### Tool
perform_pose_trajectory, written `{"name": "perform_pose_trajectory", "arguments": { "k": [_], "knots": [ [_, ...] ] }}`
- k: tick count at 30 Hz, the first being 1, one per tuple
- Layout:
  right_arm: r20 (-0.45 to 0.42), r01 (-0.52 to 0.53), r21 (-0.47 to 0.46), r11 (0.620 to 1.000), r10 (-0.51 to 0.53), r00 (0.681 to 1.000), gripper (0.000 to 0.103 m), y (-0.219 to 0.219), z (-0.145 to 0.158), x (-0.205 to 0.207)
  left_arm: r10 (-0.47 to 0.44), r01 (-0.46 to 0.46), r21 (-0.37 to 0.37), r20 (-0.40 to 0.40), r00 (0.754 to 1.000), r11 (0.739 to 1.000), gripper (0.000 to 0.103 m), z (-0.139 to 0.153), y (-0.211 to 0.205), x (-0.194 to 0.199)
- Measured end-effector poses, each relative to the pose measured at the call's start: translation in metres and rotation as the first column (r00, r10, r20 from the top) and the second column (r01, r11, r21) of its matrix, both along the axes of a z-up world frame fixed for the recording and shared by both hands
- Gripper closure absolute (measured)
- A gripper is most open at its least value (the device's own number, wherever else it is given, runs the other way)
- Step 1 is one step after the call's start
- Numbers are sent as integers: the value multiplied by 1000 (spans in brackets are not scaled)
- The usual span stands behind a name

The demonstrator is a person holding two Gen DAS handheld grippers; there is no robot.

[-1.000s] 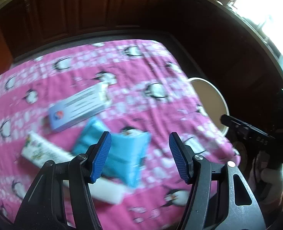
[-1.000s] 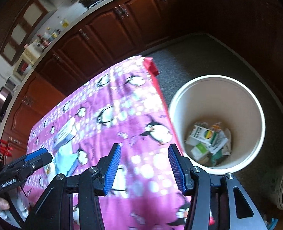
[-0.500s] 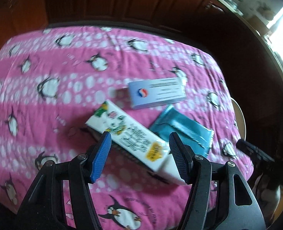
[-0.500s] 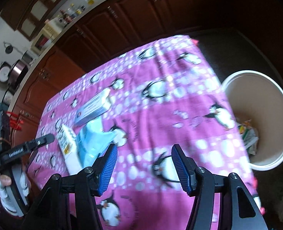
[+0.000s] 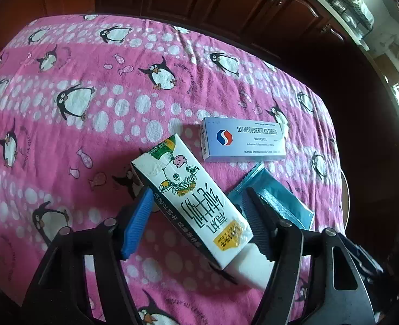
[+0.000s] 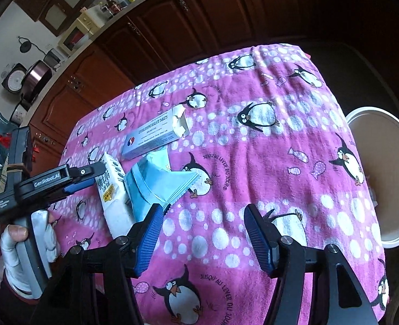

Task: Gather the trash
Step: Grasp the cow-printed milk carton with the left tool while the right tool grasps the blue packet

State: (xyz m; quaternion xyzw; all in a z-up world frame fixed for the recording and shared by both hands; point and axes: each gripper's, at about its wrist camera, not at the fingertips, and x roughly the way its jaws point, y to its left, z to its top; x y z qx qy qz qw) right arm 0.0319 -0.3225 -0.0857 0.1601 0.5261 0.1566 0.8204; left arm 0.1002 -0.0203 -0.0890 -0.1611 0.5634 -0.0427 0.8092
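On my left-wrist view, the left claw (image 5: 199, 216) points steeply down at the desk, which is draped in a pink fleece cloth printed with penguins (image 5: 91, 103). Its jaws are spreading, and the long white milk carton with a cartoon cow and black lettering (image 5: 194, 203) lies between the blue ribbed pads (image 5: 136, 224). I cannot see either pad pressing on the carton; the left pad stands just beside its long edge. The carton lies flat on the cloth and runs from about ten o'clock to four o'clock. At about one o'clock from it sits a pale blue rectangular cardboard tablet box with a red-and-blue logo (image 5: 244, 142), flat and apart from the carton. At three o'clock lies a teal foil sachet with a serrated edge (image 5: 278, 203), partly hidden behind the right finger.

On my right-wrist view, a white-gloved hand (image 6: 27, 246) at nine o'clock carries the left claw, whose tip reaches the carton (image 6: 111, 187). The sachet (image 6: 161, 181) overlaps the carton's right side, and the tablet box (image 6: 153, 136), one end flap torn open, lies beyond them at about eleven o'clock. The right claw (image 6: 203, 238) hovers over bare cloth, jaws widening with nothing between them, its left pad close to the sachet's corner. At three o'clock, beside the desk and lower down, stands a round cream plastic bin (image 6: 383, 176).
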Motion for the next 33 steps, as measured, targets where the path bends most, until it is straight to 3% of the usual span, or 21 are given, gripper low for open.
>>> {"name": "perform_pose_trajectory", "arguments": {
  "k": [6, 17, 18, 19, 22, 33],
  "knots": [
    [-24, -7, 37, 999, 8, 1000, 43, 7, -9, 9, -23, 25, 28, -56, 998, 999, 32, -19, -12, 8],
    [-135, 37, 253, 967, -3, 991, 43, 35, -47, 35, -92, 93, 4, -28, 995, 996, 39, -18, -2, 9],
    [-138, 43, 271, 962, -5, 990, 49, 38, -49, 37, -97, 98, 6, -26, 995, 995, 39, -17, 0, 8],
    [-123, 30, 284, 958, 5, 992, 60, 43, -47, 37, -103, 104, 8, -22, 994, 995, 41, -16, 2, 8],
    [-62, 0, 252, 968, 16, 998, 68, 49, -37, 33, -111, 111, 12, -10, 994, 994, 43, -11, 9, 6],
    [71, -17, 223, 975, 1, 997, 74, 18, 8, 18, -155, 154, 19, 60, 986, 988, 46, 21, 12, -10]
  ]
}}
